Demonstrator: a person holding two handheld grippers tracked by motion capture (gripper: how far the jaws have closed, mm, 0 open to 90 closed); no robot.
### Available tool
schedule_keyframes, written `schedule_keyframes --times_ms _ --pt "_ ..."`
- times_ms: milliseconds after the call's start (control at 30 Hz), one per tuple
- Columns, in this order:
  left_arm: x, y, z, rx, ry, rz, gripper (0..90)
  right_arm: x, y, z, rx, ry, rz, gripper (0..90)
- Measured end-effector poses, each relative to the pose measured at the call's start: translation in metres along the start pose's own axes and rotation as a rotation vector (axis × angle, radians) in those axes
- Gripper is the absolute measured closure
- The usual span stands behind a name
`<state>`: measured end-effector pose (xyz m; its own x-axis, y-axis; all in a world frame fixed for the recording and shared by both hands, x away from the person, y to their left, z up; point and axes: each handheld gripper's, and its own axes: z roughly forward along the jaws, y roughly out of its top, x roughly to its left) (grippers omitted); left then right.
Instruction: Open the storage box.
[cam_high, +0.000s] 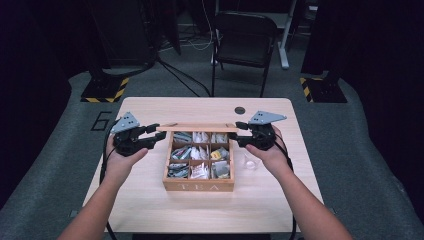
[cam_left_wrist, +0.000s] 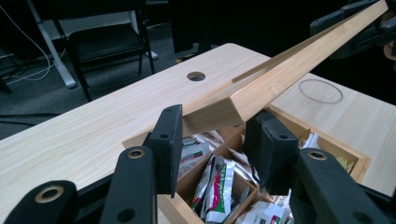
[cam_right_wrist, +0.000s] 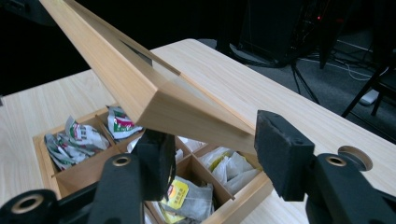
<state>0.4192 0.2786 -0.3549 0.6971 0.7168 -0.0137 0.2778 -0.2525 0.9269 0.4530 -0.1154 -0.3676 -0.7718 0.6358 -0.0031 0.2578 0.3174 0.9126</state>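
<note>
The lid (cam_high: 197, 128) is held raised over the tea box (cam_high: 199, 186) on the bench (cam_high: 150, 205), one end between the fingers of each gripper: left (cam_high: 156, 134), right (cam_high: 239, 133), both part-open around it.

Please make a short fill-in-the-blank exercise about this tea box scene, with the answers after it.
1. The word on the front of the compartmented wooden box is ____.
2. The long wooden lid is held by ____ tools, one at each end.
3. The box has ____ compartments.
4. Behind the light wooden table stands a black ____.

Answers: TEA; two; nine; chair
</note>
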Motion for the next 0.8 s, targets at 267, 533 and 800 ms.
schedule_keyframes --times_ms 267,533,800 --pt "0.008 0.005 0.004 -0.039 -0.005 -0.025 57.0 -0.008 0.008 0.003 -0.015 -0.001 0.033 53.2" --pt "0.016 0.002 0.014 -0.029 0.019 -0.026 55.2 -0.014 0.013 0.004 -0.012 0.014 0.050 53.5" --pt "0.022 0.000 0.025 -0.017 0.027 -0.034 52.0 -0.017 0.017 0.005 -0.014 0.009 0.063 53.9"
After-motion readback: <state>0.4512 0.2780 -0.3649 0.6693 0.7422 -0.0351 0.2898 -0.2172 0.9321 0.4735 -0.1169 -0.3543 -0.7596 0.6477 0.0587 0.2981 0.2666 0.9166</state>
